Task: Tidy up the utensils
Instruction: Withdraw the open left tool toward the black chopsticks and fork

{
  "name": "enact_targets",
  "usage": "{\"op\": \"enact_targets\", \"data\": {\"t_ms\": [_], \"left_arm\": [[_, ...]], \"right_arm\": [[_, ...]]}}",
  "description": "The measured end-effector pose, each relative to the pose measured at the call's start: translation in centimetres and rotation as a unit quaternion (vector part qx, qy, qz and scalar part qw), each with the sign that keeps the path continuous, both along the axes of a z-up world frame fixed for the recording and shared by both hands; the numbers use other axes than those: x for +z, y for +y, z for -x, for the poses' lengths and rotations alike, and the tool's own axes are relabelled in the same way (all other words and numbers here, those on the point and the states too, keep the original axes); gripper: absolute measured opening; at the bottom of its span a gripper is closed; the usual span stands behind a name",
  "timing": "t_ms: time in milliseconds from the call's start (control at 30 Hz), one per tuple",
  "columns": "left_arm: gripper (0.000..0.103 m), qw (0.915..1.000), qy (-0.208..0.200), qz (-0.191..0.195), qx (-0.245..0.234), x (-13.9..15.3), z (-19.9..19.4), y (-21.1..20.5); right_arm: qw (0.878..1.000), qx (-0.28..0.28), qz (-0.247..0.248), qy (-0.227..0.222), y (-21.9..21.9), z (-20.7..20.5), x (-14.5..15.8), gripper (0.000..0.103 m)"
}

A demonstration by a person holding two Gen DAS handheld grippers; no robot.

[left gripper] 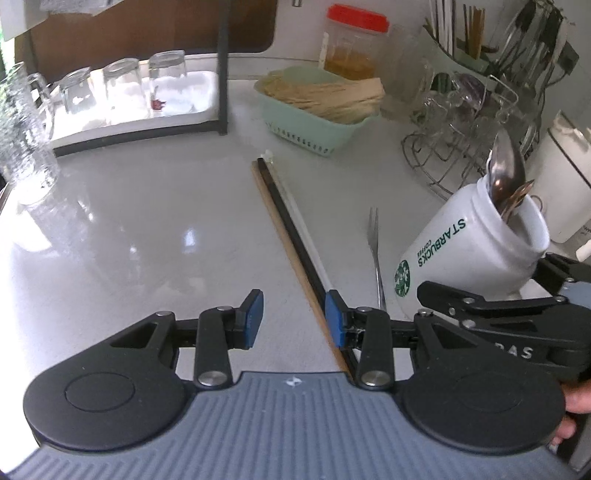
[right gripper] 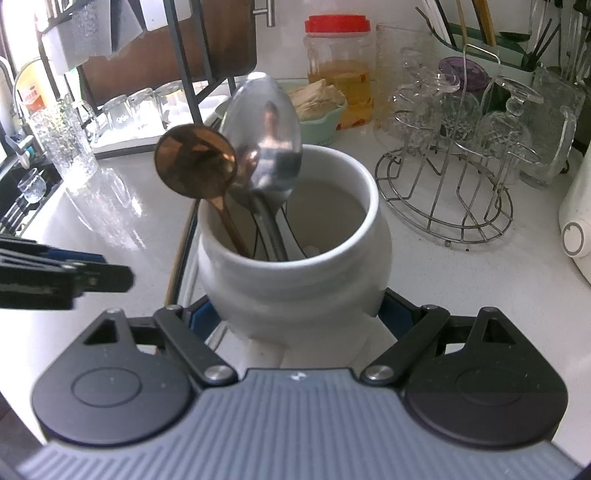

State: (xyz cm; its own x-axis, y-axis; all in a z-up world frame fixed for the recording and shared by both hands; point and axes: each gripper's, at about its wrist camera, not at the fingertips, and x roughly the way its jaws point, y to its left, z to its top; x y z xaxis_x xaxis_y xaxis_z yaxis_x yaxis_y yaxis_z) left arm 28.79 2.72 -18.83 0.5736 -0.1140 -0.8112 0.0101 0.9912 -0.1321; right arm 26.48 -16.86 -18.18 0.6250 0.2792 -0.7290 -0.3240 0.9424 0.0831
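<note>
Chopsticks [left gripper: 291, 236] lie beside your spread, empty left gripper [left gripper: 293, 319]. Your right gripper [right gripper: 299, 321] pinches the white mug [right gripper: 295, 258] holding spoons [right gripper: 266, 147].

A glossy white countertop [left gripper: 129, 221] fills the scene, catching soft daylight in pale reflections. At its far left a black metal rack [left gripper: 222, 66] stands over a white tray [left gripper: 192, 110] of upturned drinking glasses [left gripper: 122, 86], with a brown panel [left gripper: 147, 29] behind. A mint-green basket [left gripper: 306, 125] and a red-lidded plastic jar [left gripper: 354, 40] sit by the white back wall [left gripper: 303, 26]. To the right a wire stand [right gripper: 443, 192] bears upturned glassware. A sink [right gripper: 26, 199] lies at the far left edge.
</note>
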Motion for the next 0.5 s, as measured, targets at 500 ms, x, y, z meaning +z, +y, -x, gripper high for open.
{"op": "enact_targets", "data": {"t_ms": [500], "left_arm": [[0.043,0.9942,-0.009,-0.094,-0.051,-2.8,-0.7,-2.8]], "right_arm": [[1.0,0.001,-0.002,-0.002,-0.3,0.1,0.0,0.091]]}}
